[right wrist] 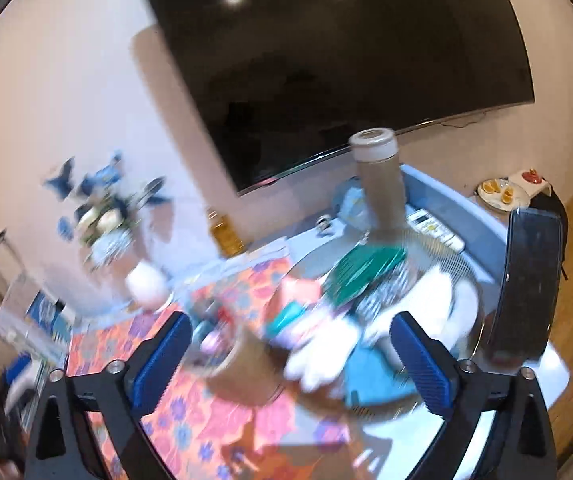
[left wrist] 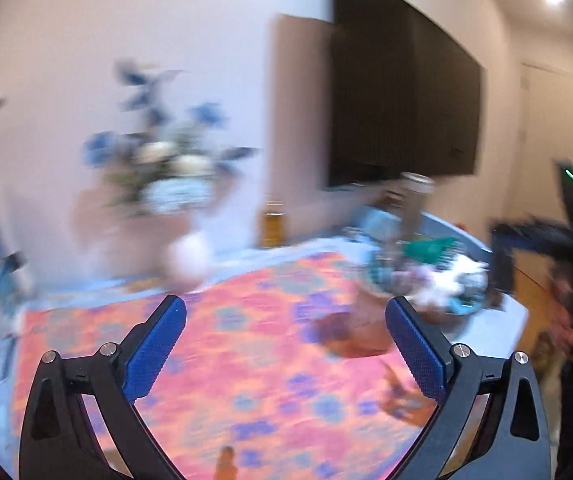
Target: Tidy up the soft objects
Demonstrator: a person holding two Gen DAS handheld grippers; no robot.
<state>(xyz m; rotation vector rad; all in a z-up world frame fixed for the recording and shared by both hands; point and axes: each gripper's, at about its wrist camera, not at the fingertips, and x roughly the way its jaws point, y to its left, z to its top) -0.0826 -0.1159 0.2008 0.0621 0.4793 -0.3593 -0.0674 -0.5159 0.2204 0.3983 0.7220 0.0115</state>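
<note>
I judge I am between picks; my left gripper [left wrist: 286, 344] and right gripper [right wrist: 290, 360] both stand wide, nothing between the pads; the soft objects [right wrist: 350, 312] lie heaped in one clear bowl [right wrist: 474, 276] on the floral cloth [left wrist: 222, 360]; blur forbids counting them; next I must steady and choose a piece.

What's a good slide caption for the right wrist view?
Open right gripper above a clear bowl heaped with soft cloths, beside an orange floral tablecloth.
</note>
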